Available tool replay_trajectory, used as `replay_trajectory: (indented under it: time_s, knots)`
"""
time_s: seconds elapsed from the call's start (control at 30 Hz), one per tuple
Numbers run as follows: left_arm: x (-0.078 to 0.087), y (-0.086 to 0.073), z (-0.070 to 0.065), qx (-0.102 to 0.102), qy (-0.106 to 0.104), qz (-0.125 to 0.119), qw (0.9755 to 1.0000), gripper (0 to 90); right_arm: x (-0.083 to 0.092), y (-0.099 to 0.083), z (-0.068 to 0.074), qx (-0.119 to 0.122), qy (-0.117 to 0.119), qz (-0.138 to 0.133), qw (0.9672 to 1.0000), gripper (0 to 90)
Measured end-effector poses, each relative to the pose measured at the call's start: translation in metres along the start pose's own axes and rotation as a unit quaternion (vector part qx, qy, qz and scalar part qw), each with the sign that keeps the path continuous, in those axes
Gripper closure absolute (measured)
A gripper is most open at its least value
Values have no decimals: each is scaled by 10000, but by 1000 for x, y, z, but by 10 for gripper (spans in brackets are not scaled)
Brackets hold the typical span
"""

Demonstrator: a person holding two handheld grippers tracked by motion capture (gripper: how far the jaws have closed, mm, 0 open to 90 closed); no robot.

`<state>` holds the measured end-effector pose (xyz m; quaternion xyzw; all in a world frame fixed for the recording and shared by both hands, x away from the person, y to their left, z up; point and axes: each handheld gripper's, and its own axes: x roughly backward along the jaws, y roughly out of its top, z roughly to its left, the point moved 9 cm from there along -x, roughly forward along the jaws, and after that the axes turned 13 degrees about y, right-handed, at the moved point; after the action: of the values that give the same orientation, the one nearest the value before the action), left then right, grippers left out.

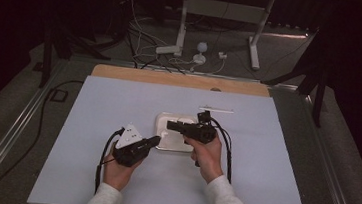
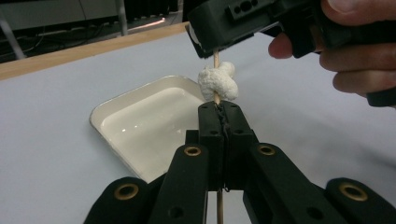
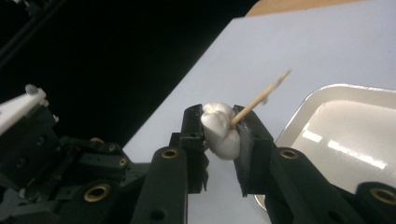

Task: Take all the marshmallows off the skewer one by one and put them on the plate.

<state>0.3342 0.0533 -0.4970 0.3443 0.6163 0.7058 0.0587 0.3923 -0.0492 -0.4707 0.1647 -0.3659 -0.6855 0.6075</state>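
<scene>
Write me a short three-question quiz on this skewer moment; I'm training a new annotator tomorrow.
1. True or false: the left gripper is shut on the wooden skewer.
2. What does the right gripper clamp? A) the tray rim B) the white lump on the skewer C) a cable
3. Fill in: the white tray holds ____.

Key: 1 true; 2 B; 3 nothing, it looks empty.

Left gripper [image 2: 219, 114] clamps skewer [image 2: 215, 58] through white lump [image 2: 217, 81]
</scene>
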Motion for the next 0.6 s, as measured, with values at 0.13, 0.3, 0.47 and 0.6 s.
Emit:
replay_trajectory:
  time_s: [0.13,0.3,0.47,0.6]
  knots:
    - [0,1,-2,-19,-17,-35,10000,900,4,4,0,-24,-45,-104,9999,766]
    - [1,1,0,-82,-19,-40,10000,900,6,10,-1,64,-156,-188,9997,777]
    - [2,1,0,-120,-9,-58,9999,900,10,16,-2,101,-285,-330,9990,784]
    - [3,1,-1,-136,-13,-61,9999,900,15,21,-3,225,-451,-430,9978,790]
